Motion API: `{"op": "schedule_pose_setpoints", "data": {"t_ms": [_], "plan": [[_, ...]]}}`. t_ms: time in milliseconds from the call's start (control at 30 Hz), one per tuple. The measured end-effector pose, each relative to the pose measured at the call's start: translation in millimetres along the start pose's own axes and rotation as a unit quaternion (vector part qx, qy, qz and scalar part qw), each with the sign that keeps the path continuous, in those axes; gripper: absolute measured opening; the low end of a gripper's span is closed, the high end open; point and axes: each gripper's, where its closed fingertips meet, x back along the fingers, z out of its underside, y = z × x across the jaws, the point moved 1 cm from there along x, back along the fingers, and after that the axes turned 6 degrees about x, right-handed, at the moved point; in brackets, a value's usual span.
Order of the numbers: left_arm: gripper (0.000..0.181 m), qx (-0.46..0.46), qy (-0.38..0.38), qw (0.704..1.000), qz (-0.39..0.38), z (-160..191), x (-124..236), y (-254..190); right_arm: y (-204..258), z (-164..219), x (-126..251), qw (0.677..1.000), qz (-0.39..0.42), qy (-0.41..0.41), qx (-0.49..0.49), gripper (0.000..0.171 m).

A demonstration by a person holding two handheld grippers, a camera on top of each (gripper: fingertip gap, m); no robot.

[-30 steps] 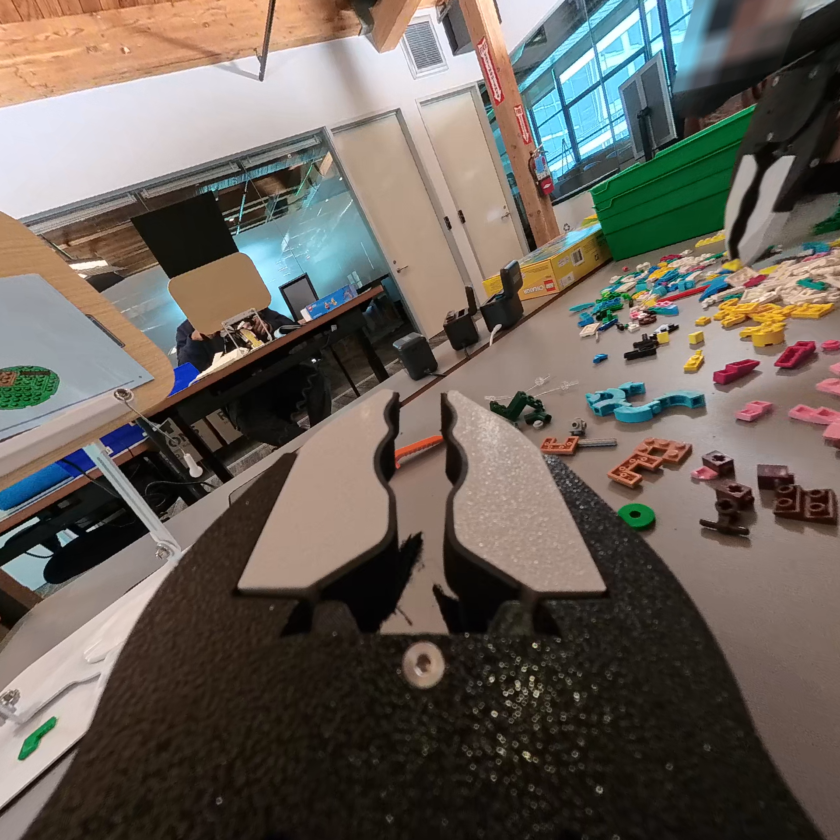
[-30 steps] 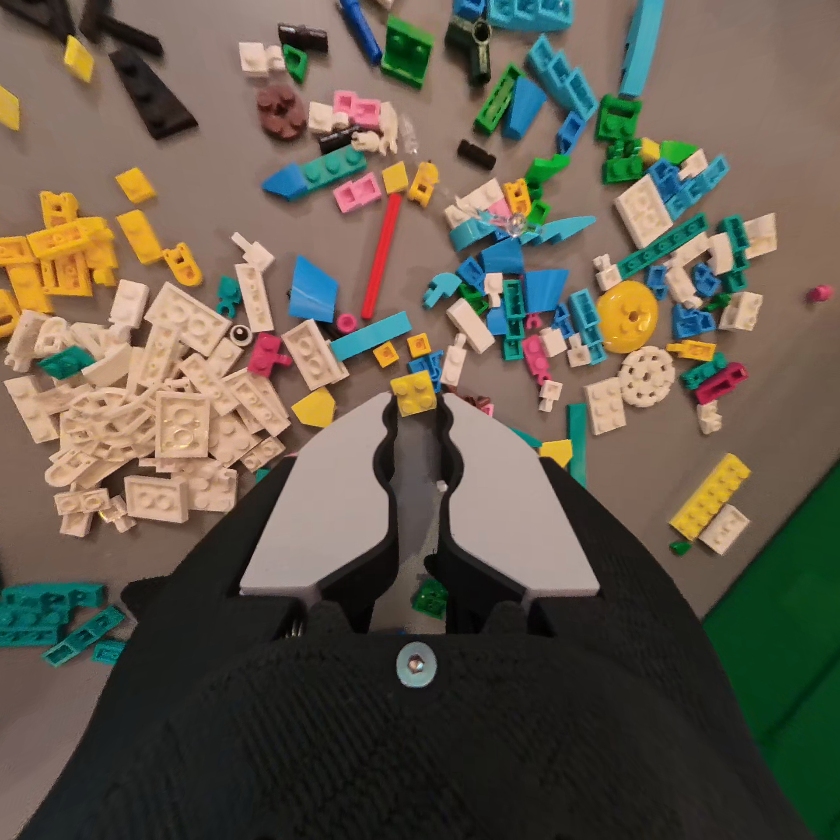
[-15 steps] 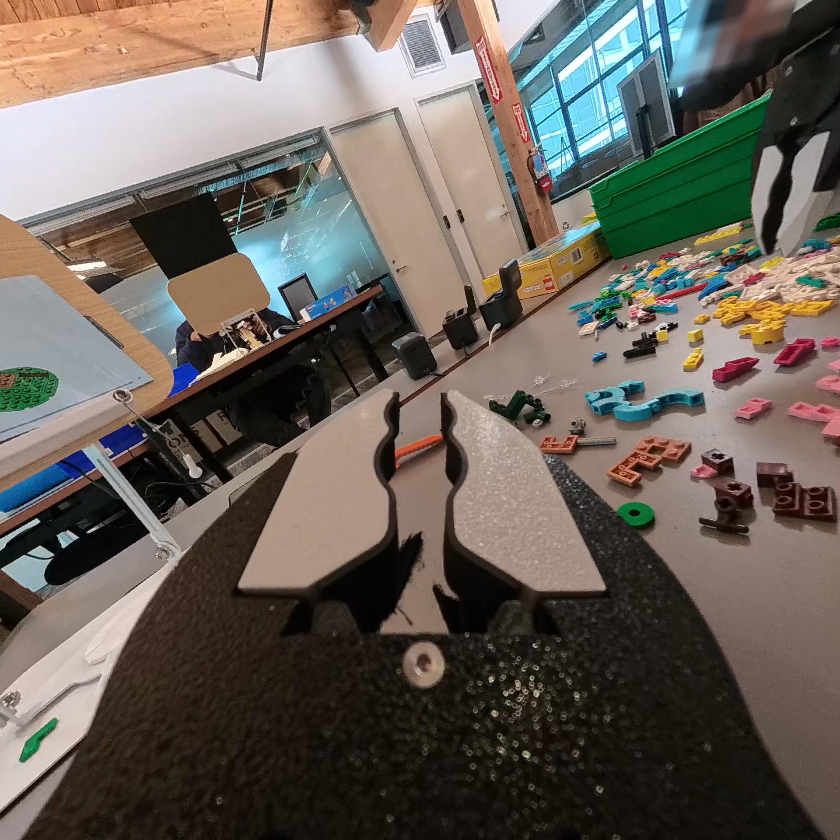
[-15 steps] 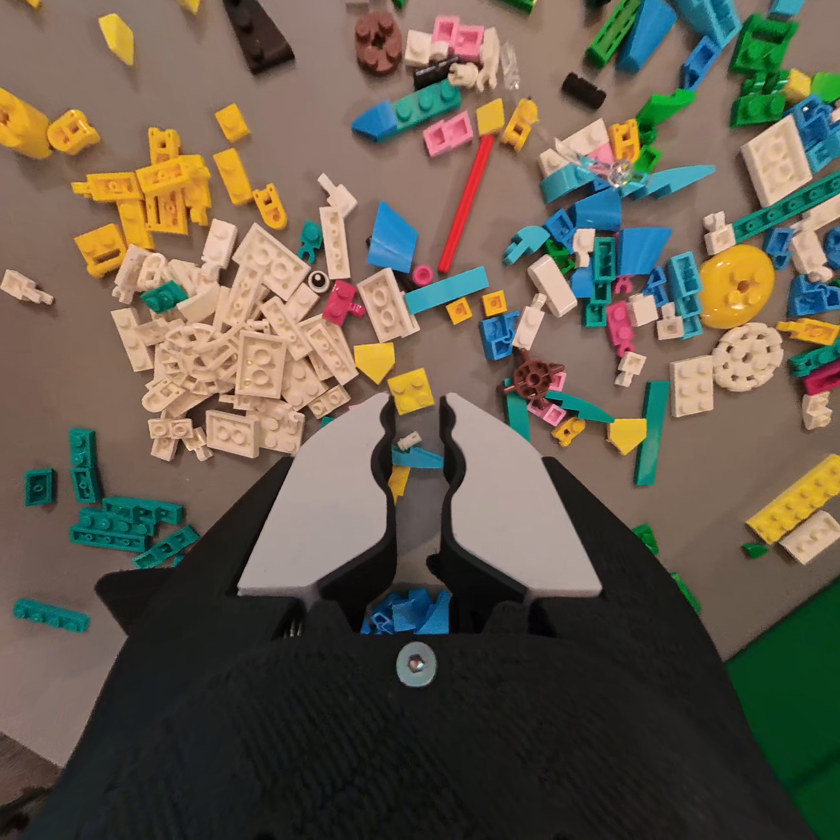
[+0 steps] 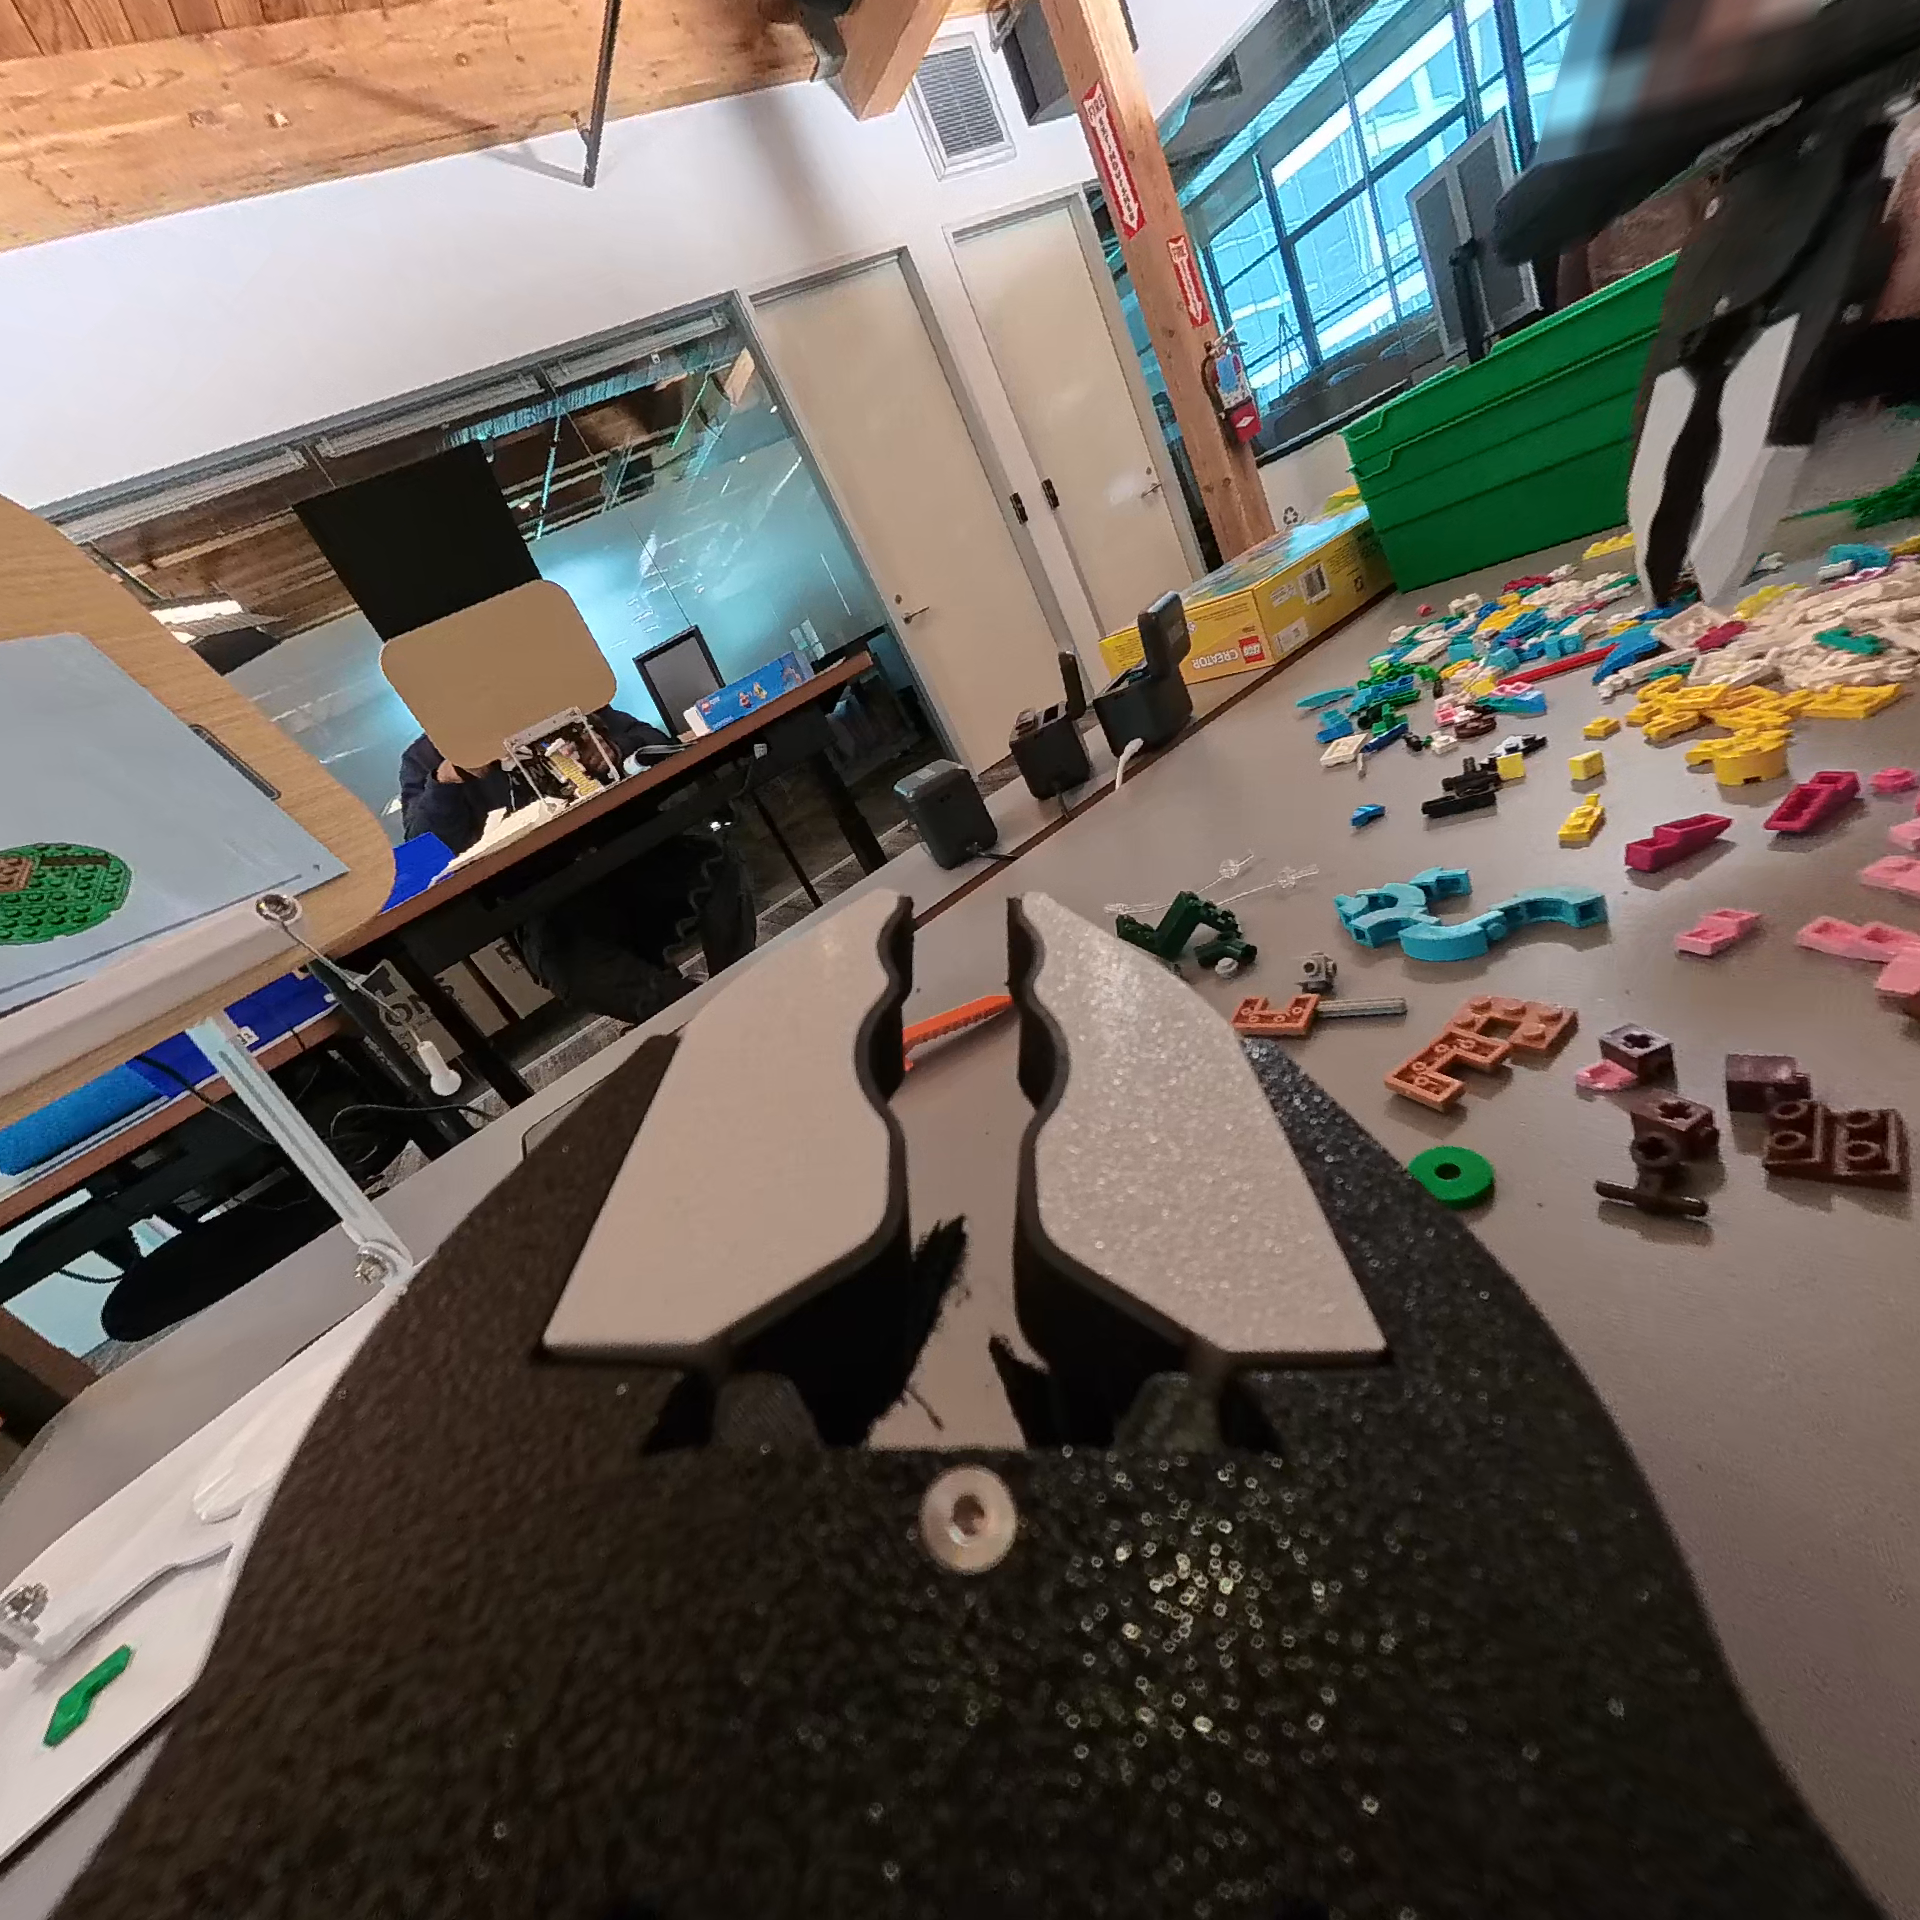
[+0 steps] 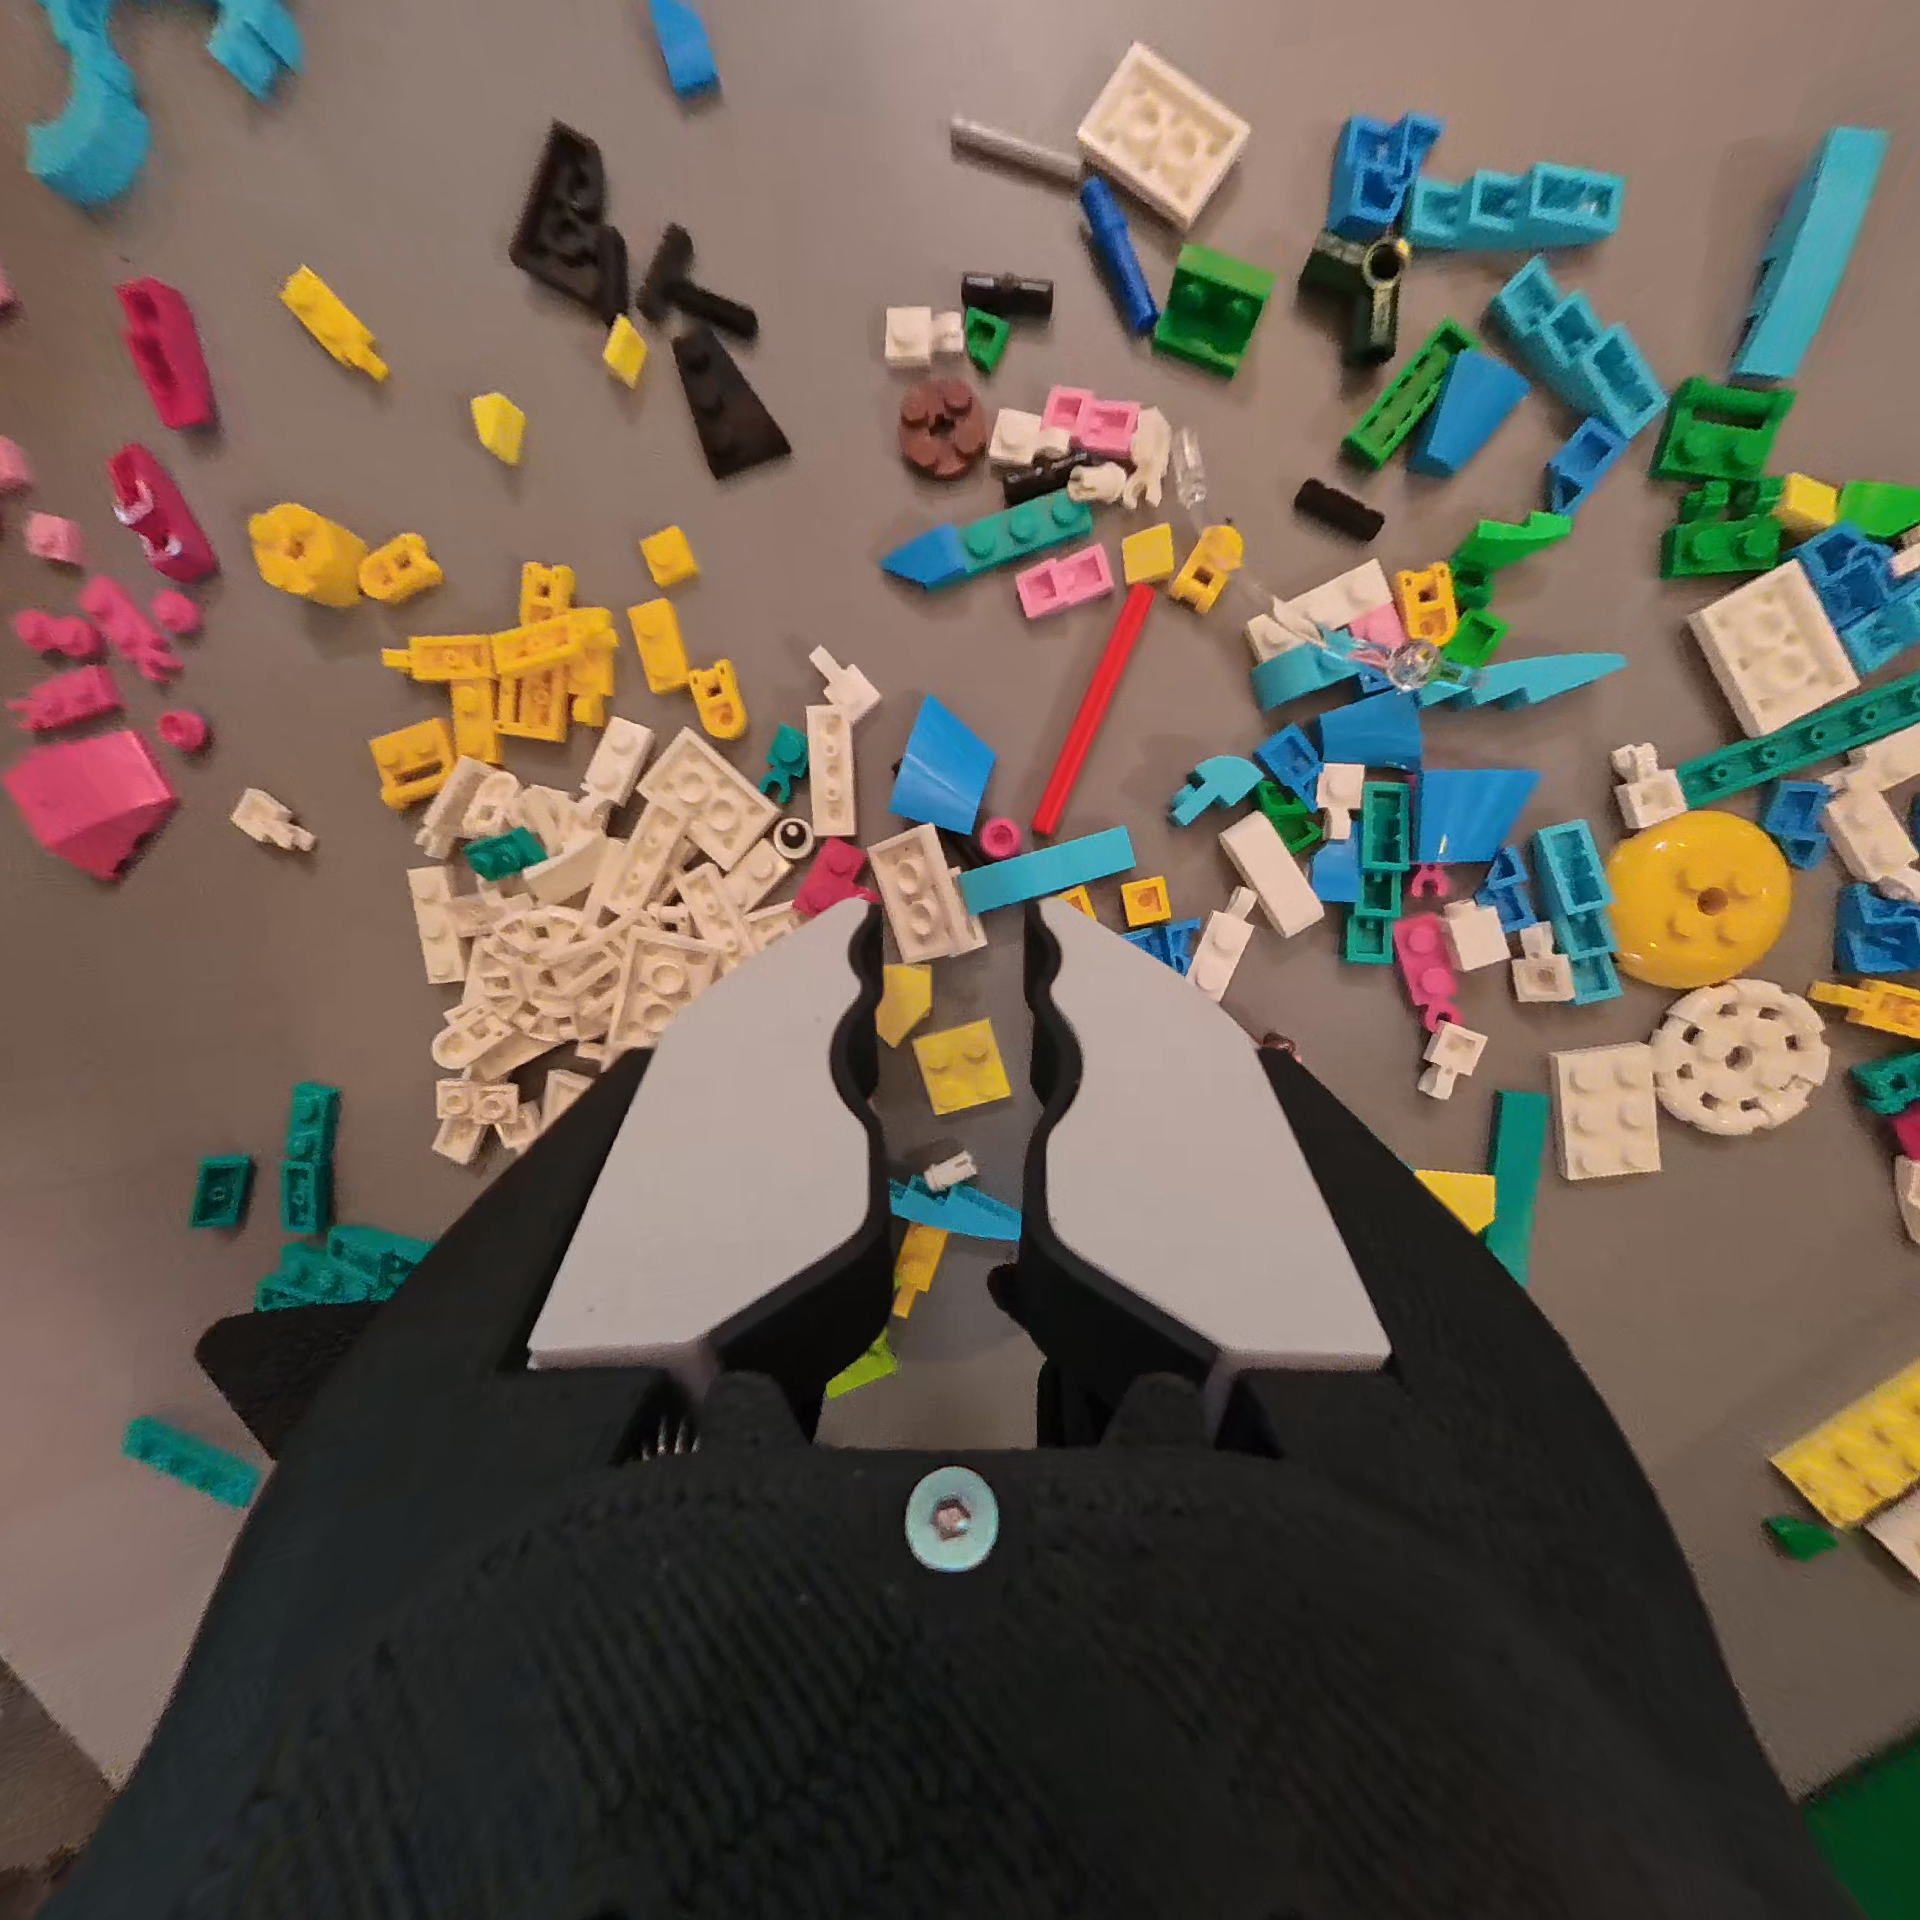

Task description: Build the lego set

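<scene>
Loose lego pieces cover the grey table (image 6: 727, 187). My right gripper (image 6: 953, 920) is open and empty, pointing down close over the pieces. A white plate (image 6: 925, 904) lies between its fingertips, with a light blue tile (image 6: 1044, 868) just to the right. A yellow 2x2 plate (image 6: 961, 1065) lies between its fingers. A pile of white pieces (image 6: 582, 935) is at its left. In the left wrist view the right gripper (image 5: 1694, 587) hangs over the far pile. My left gripper (image 5: 961, 925) is shut and empty, low over the table. An orange piece (image 5: 956, 1018) shows through its narrow gap.
Brown pieces (image 5: 1834, 1143), a green ring (image 5: 1451, 1176) and light blue curved pieces (image 5: 1475, 920) lie right of the left gripper. An instruction sheet on a stand (image 5: 104, 790) and a white board (image 5: 62, 1849) with a green piece (image 5: 88, 1709) are at left. Green bins (image 5: 1507, 488) stand at the back. The left gripper's tips are roughly 40 cm from the right gripper's.
My right gripper has moved forward and lower over the pieces, and its jaws have widened from shut to open. The left gripper has not moved.
</scene>
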Motion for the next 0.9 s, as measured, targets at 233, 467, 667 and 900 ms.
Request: {"op": "schedule_pose_setpoints", "data": {"t_ms": [233,467,667,900], "plan": [[0.017,0.0,0.0,1.0,0.0,0,0,0,1,5,-10,0.999,-0.001,0.039,0.014,0.011],[0.017,0.0,0.0,1.0,0.0,0,0,0,16,-2,8,1.0,0.0,0.009,0.012,0.011],[0.017,0.0,0.0,1.0,0.002,0,0,-1,63,8,6,0.997,-0.048,0.046,0.036,0.011],[0.017,-0.002,-0.001,1.0,0.003,0,0,-2,33,-16,13,0.998,0.034,-0.006,0.044,0.02]]}}
